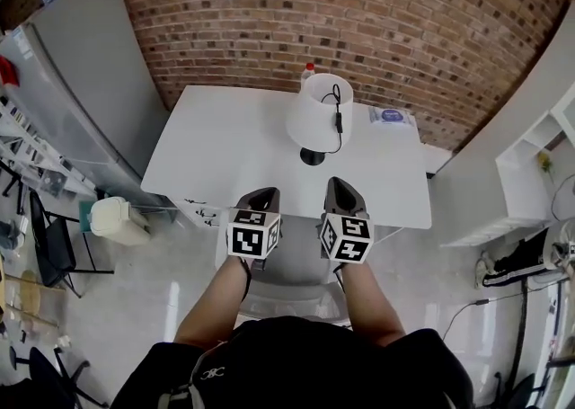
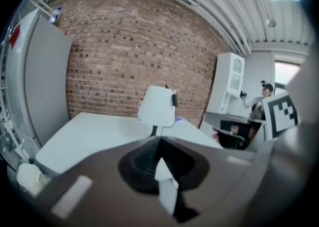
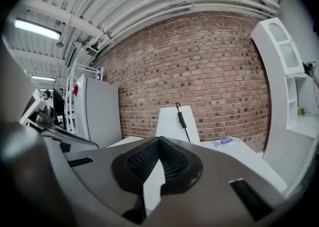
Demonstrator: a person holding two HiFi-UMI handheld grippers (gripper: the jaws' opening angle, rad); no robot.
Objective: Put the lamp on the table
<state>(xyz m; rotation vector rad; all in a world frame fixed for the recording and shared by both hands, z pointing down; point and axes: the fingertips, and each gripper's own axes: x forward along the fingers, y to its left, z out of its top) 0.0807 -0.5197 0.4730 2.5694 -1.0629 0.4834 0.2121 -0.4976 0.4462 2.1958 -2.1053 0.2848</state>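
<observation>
A white lamp point(image 1: 319, 115) with a conical shade and a black base stands upright on the white table point(image 1: 225, 160), towards its far right side. A black cord with a switch hangs over the shade. The lamp point(image 2: 157, 105) shows ahead in the left gripper view, and the lamp point(image 3: 178, 124) shows ahead in the right gripper view. My left gripper point(image 1: 261, 194) and right gripper point(image 1: 342, 187) hover side by side over the table's near edge, well short of the lamp. Both are shut with nothing between the jaws.
A brick wall runs behind the table. A small packet point(image 1: 391, 116) lies at the table's far right corner. A grey cabinet point(image 1: 81, 84) stands to the left, a white shelf unit point(image 1: 530, 164) to the right, and a white chair point(image 1: 292, 286) sits at the near edge.
</observation>
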